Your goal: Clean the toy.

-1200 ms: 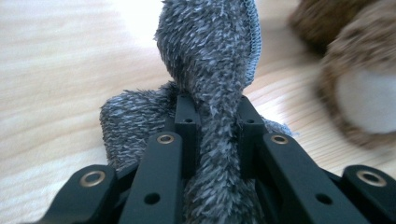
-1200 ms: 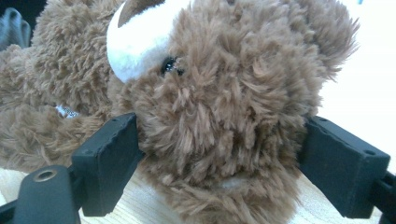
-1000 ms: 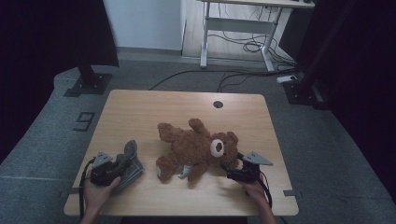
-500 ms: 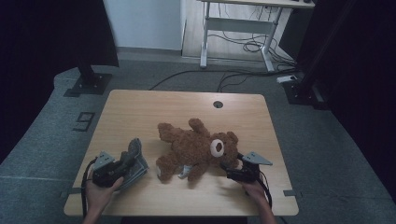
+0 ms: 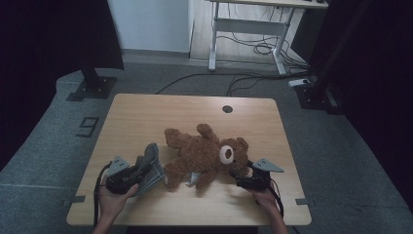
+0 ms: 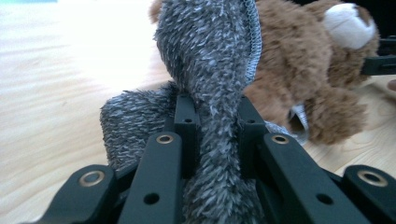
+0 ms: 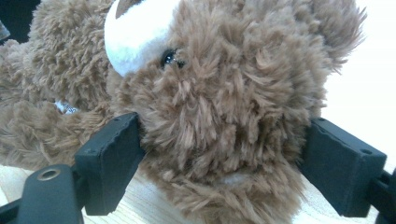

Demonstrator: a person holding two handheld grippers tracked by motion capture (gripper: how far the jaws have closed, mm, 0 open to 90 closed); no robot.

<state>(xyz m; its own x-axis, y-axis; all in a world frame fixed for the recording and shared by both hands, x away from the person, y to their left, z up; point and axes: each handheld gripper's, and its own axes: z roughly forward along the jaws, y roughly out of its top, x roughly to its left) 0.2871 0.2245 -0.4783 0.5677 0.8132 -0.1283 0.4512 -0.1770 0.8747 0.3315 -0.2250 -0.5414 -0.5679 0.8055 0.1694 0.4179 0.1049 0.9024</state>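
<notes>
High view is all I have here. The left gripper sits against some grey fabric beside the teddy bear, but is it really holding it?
Observer: Yes. In the left gripper view the grey fuzzy cloth is pinched between the left gripper fingers and stands up above them.
Operator: And the right gripper, is it clamped on the bear?
Observer: Not clearly. In the right gripper view the right gripper fingers sit wide apart on either side of the teddy bear head, touching the fur.
Operator: Which way does the face point?
Observer: The white muzzle and one eye show at upper left of that view.
</notes>
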